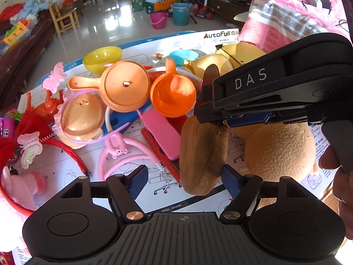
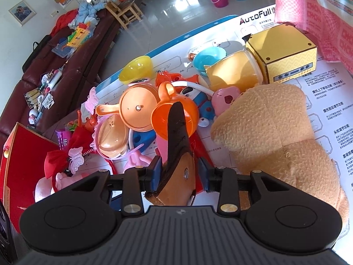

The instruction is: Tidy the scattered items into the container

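A tan plush toy [image 2: 264,121] lies on a printed paper sheet [image 2: 326,101]. In the left wrist view one brown plush limb [image 1: 203,150] stands between the fingers of my left gripper [image 1: 185,180]. That gripper is open: the right pad is at the limb, and the left pad is well apart from it. My right gripper [image 2: 179,172] is shut on a dark brown pointed piece [image 2: 176,132] with a tan side and a metal stud, which sticks up past the fingertips. From the left wrist view the right gripper [image 1: 204,112] hovers just above the plush.
A heap of toys lies just beyond: an orange lid [image 1: 124,86], an orange cup [image 1: 173,97], a yellow bowl [image 1: 102,58], pink headbands [image 1: 123,154]. A yellow cardboard box [image 2: 282,53] stands at the back right and a red box [image 2: 17,154] at the left. A pink cloth [image 1: 286,11] hangs on the right.
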A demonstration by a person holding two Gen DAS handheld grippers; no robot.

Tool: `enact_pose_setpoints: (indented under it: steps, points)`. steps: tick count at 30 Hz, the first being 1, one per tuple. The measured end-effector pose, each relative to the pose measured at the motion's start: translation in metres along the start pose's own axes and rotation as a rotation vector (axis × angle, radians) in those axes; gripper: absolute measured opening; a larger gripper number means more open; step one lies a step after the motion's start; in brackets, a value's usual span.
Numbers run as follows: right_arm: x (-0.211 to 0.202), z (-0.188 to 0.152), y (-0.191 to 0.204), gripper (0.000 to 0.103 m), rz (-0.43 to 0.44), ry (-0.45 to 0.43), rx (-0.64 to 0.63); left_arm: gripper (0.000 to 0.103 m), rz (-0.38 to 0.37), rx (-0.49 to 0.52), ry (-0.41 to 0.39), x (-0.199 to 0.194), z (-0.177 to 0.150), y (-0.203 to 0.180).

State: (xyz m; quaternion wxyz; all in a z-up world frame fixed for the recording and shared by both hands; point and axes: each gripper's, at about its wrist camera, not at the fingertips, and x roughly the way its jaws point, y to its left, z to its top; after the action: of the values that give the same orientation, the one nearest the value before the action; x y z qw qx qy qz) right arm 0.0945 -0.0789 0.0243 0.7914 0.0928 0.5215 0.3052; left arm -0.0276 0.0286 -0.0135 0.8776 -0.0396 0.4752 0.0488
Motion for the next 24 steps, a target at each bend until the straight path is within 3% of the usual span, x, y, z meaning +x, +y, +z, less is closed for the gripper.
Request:
enact_pose_setpoints:
  steps: [3, 4, 7, 8, 10, 13, 15, 18, 20, 24]
  points:
    - [-0.001, 0.000, -0.003, 0.041, 0.002, 0.003, 0.007, 0.047, -0.036, 0.005, -0.005, -0.004, -0.004, -0.001]
    - [0.000, 0.000, -0.004, 0.040, 0.009, 0.008, 0.012, 0.044, -0.039, 0.006, -0.007, -0.005, -0.005, 0.000]
    - [0.000, 0.000, 0.000, 0.030, 0.030, 0.016, 0.008, 0.046, -0.039, 0.007, -0.004, -0.004, -0.005, 0.002]
    - [0.001, 0.000, 0.002, 0.022, 0.037, 0.018, 0.010, 0.052, -0.029, 0.014, -0.005, -0.003, -0.004, 0.001]
    - [0.001, 0.001, 0.006, 0.020, 0.029, 0.010, 0.010, 0.066, 0.003, 0.027, -0.015, -0.002, -0.003, -0.003]
    - [0.002, 0.002, 0.008, 0.018, 0.037, 0.011, 0.034, 0.079, 0.056, 0.027, -0.030, 0.004, 0.001, -0.008]
    - [0.004, 0.001, 0.009, 0.018, 0.060, 0.024, 0.057, 0.079, 0.077, 0.048, -0.038, 0.007, 0.004, -0.011]
    - [0.003, 0.001, 0.012, 0.018, 0.049, 0.018, 0.035, 0.055, 0.029, 0.021, -0.014, 0.014, 0.007, -0.003]
    - [0.003, 0.002, 0.006, 0.019, 0.058, 0.026, 0.050, 0.051, -0.012, -0.020, -0.005, 0.013, 0.005, 0.006]
    - [0.004, 0.003, 0.007, 0.019, 0.055, 0.034, 0.041, 0.052, -0.012, 0.018, 0.003, 0.015, 0.000, 0.006]
